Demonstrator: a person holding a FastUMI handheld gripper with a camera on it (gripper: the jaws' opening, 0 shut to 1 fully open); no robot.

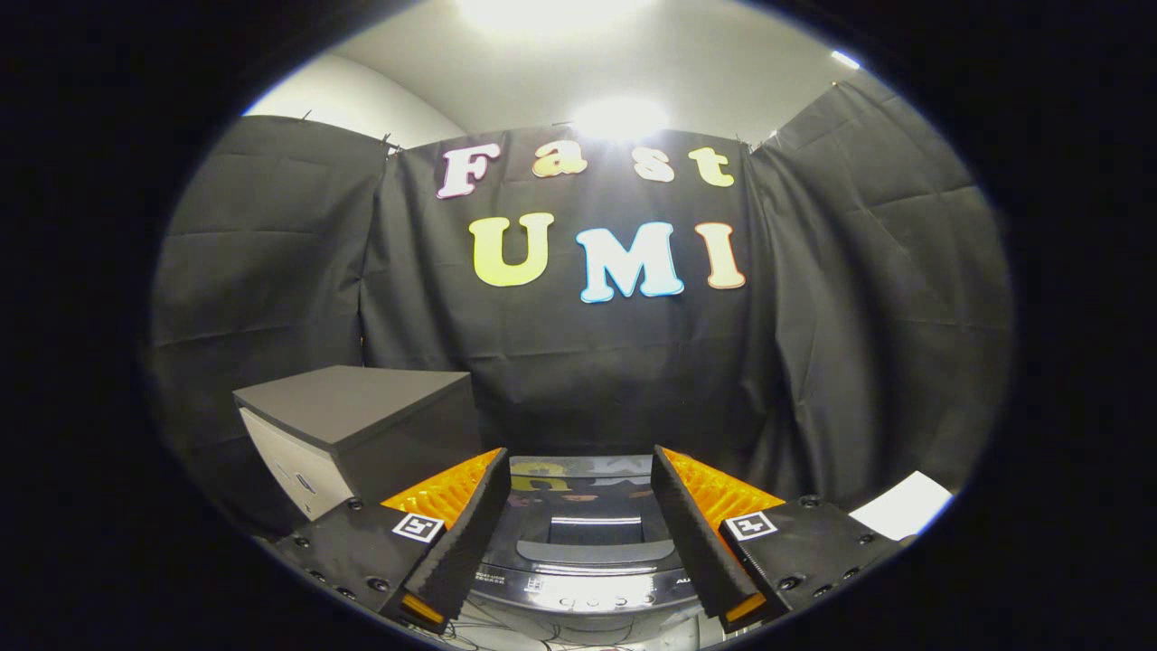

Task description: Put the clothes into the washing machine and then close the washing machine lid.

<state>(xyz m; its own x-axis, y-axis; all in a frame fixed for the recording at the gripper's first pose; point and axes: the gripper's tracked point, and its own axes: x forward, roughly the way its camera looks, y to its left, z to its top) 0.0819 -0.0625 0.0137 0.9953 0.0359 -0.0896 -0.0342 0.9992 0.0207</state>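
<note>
My gripper (579, 463) is open, its two fingers spread wide with nothing between them. Below and between the fingers lies the dark, glossy top of the washing machine (587, 542). Its lid (578, 484) lies flat and shut, mirroring the wall behind it. A recessed handle (592, 535) sits in the lid. A pale control strip (587, 595) runs along the machine's near edge. I am hovering above the machine's front, looking across the lid toward the booth wall.
A grey box (352, 416) with a light front face stands to the left of the machine, just beyond my left finger. A white flat sheet (904, 504) lies off to the right. Black cloth walls close the booth behind and on both sides.
</note>
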